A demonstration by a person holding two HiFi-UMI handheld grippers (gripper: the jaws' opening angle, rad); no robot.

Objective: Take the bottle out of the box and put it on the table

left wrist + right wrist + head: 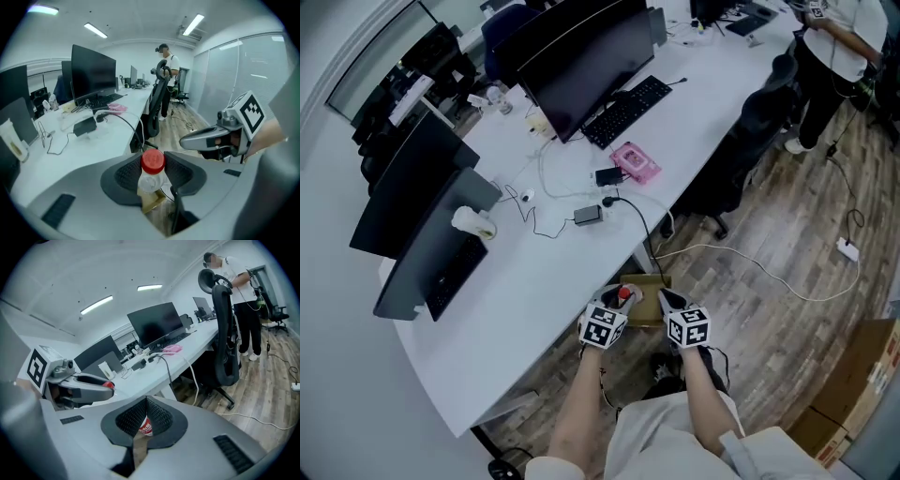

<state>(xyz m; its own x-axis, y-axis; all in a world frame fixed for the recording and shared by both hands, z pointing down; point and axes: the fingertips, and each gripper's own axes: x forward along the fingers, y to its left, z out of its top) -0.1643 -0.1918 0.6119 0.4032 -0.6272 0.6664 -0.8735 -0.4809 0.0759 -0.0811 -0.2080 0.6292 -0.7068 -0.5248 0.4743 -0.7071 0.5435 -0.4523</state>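
Off the edge of the white table (534, 281), the left gripper (153, 165) is clamped on the bottle (150, 182) at its neck, just under the red cap (153, 160), over the cardboard box (649, 281). It looks light, with smooth, thin plastic sides that would slip and dent easily, so the stiff neck under the cap's rim seems the safest hold. On the right gripper (146, 401) the jaws meet tip to tip, clamping nothing I can confirm; a red-and-white label (146, 426) shows through their slit.

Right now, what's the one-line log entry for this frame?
left gripper: shut on bottle | right gripper: jaws together | box: on floor below | bottle not yet on table
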